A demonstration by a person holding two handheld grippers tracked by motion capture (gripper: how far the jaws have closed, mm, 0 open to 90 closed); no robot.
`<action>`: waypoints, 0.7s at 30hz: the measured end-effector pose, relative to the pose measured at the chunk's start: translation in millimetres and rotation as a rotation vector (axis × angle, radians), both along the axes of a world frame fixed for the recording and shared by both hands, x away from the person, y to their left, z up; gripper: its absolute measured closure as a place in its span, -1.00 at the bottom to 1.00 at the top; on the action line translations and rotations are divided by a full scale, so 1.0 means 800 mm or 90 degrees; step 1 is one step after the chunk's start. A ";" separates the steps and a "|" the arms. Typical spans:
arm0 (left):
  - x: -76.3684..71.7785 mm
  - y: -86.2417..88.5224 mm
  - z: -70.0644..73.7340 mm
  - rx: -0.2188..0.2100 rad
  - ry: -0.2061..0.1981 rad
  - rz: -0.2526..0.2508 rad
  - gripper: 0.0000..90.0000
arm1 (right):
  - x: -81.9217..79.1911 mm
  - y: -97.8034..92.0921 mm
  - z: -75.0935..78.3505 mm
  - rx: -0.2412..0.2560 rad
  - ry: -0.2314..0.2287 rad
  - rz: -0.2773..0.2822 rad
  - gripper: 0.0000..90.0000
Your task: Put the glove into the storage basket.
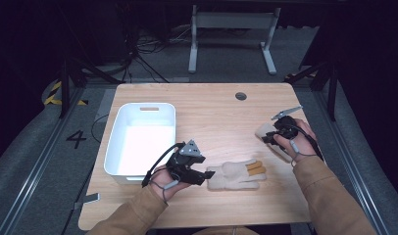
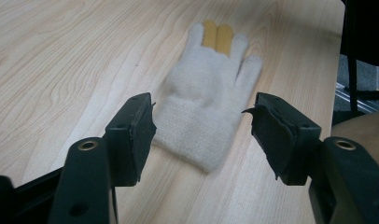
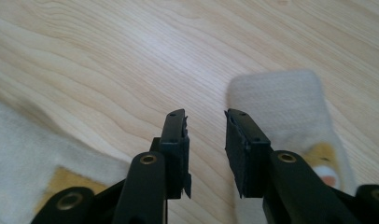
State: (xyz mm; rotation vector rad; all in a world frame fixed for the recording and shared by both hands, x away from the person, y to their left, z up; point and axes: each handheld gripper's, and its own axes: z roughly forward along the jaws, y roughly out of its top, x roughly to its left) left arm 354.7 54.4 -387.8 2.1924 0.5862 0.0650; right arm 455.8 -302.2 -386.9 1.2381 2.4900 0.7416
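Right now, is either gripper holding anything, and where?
No. The left gripper is open around the glove's cuff; the right gripper is open, empty.

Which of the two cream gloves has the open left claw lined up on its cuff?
The glove near the table's front edge, fingers spread with two yellow fingertips. The left claw faces its cuff; the other glove lies by the right claw.

white plastic bin (image 1: 119, 147), wooden table (image 1: 211, 112), grey floor (image 1: 35, 161)
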 end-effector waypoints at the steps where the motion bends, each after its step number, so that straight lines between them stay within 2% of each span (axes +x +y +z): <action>1: 0.000 0.000 0.000 0.002 -0.004 0.002 -0.12 | 0.002 -0.003 0.000 -0.002 0.004 -0.006 0.51; 8: -0.001 0.003 -0.001 0.004 -0.001 0.003 -0.12 | 0.011 -0.024 -0.003 0.001 0.001 -0.028 0.28; 10: -0.001 0.002 -0.002 0.004 0.000 0.001 -0.12 | 0.013 -0.029 -0.005 0.002 0.012 -0.030 0.23; 15: 0.001 0.001 -0.003 0.006 0.004 -0.005 -0.13 | 0.019 -0.046 -0.011 -0.025 0.007 -0.053 0.14; 21: 0.001 0.001 -0.004 0.008 0.002 -0.004 -0.13 | 0.022 -0.060 -0.019 -0.032 0.009 -0.083 0.09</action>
